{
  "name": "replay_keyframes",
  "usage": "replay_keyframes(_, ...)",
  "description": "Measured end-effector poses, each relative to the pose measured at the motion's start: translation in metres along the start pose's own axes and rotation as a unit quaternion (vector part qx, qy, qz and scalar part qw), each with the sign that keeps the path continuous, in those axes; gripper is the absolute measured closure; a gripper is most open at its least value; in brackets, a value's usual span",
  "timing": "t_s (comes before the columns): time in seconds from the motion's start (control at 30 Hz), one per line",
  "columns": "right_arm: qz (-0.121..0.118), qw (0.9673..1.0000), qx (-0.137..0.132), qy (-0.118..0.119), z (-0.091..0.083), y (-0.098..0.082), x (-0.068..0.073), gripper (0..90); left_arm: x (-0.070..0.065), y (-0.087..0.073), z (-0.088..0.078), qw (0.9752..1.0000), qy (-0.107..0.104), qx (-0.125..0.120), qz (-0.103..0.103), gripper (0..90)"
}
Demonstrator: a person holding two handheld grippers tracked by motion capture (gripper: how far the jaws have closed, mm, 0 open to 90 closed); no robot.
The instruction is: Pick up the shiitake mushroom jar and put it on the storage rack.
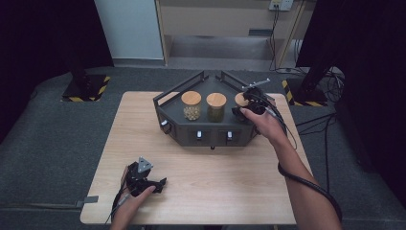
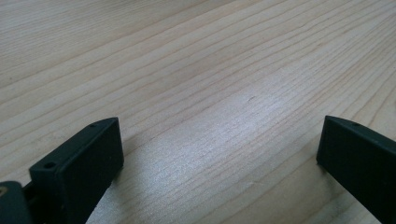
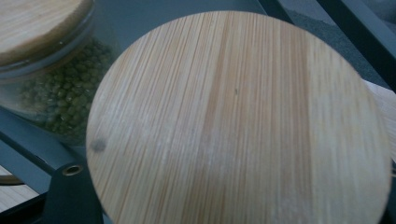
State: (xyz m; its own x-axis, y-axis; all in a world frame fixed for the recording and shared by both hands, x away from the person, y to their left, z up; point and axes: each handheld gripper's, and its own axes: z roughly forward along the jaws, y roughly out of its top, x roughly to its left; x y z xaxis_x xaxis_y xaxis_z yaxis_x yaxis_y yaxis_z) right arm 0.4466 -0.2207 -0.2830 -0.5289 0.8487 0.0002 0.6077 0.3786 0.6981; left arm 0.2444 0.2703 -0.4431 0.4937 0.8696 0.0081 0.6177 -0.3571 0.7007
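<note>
Presently shown closed as far as it went: right gripper, jaws set either side of the round bamboo lid of the right-hand jar, one black jaw touching the rim at lower left in the right gripper view. Judged a grip on the lid, with the jar standing at the right end of the row inside the dark tray.

Best done, by this reading, with the jaws kept level across the widest part of the lid and drawn straight up, clear of the tray's raised bars and of the neighbouring jar just beside it; tilting or twisting risked slipping off the smooth rim.

Contents of the right-hand jar hidden under lid and hand. Middle jar filled with small green beads, likely beans, and capped alike. Left-hand jar filled with pale round grains, also capped.

Left gripper rested on the wooden table, well apart, jaws spread wide, nothing between them.
</note>
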Motion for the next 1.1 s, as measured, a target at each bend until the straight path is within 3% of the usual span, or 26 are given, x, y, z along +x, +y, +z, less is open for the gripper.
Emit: replay_keyframes(1.1, 0.01, 0.9997, -0.02, 0.009, 0.003, -0.013, -0.004, 25.5, 0.0, 0.0, 0.0, 1.0, 0.0, -0.001, 0.0, 0.0)
